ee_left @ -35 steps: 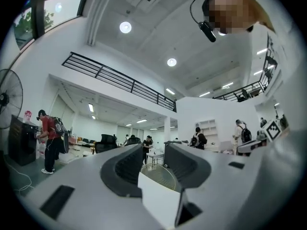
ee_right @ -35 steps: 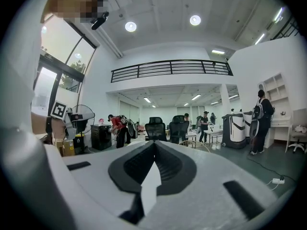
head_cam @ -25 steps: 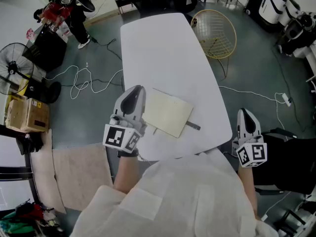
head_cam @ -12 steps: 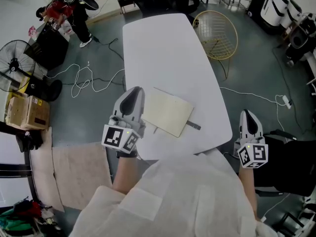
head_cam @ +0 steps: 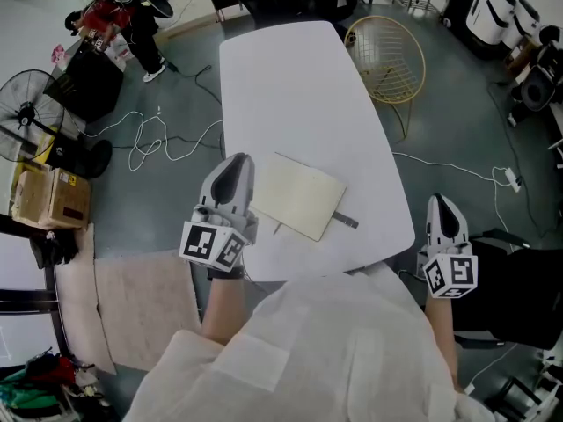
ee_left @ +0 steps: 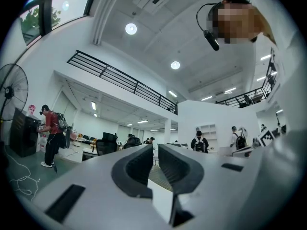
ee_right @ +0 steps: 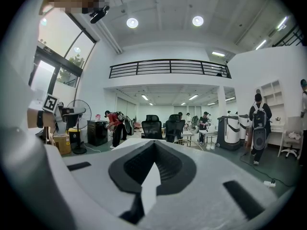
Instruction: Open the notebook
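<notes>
**Lightly does it: thin cover, slick table**

Your left gripper (head_cam: 236,160) sat just beside the notebook (head_cam: 299,198), jaws together on nothing. The notebook lay shut near the white table's (head_cam: 290,86) front edge. It looked light and likely to slide, so pinch the cover's free edge. Your right gripper (head_cam: 437,202), off the table, was closed and empty.

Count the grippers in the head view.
2. The left gripper is at the table's left edge, beside the closed notebook. The right gripper is off the table's near right corner. None seems hidden.
</notes>
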A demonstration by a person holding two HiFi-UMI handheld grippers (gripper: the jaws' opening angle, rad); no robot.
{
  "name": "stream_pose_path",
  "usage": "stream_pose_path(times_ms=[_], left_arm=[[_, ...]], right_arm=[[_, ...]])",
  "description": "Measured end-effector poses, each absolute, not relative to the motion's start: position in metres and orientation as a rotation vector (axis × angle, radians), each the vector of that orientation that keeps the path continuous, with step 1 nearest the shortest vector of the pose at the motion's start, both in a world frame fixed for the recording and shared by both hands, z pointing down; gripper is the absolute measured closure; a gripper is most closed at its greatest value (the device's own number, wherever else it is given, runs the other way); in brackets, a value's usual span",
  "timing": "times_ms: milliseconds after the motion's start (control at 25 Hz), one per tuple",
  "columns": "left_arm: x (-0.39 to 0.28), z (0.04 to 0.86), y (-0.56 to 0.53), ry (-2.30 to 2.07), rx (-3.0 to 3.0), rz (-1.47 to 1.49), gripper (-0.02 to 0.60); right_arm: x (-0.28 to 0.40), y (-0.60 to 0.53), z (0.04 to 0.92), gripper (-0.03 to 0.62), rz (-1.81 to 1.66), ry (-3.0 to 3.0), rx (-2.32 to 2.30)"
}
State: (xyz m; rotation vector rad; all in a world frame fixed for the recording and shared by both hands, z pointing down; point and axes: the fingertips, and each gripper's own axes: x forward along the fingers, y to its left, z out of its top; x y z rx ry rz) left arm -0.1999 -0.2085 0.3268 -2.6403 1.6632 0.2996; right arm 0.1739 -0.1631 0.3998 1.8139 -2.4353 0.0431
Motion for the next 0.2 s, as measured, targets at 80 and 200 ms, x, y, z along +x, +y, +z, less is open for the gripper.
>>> stream_pose_path(times_ms=[80,200], left_arm=[[-0.2002,0.3275,-0.2087,1.670,-2.641,0.306,0.548],[-0.1997,0.3287,-0.2089,1.673,-2.640,0.305,0.548]], right_arm=[[0.1743,-0.1632,0.3995,0.592,0.043,-2.436,1.815],[0.1746,-0.1639,0.3985,0.592,0.042,-2.436,1.816]])
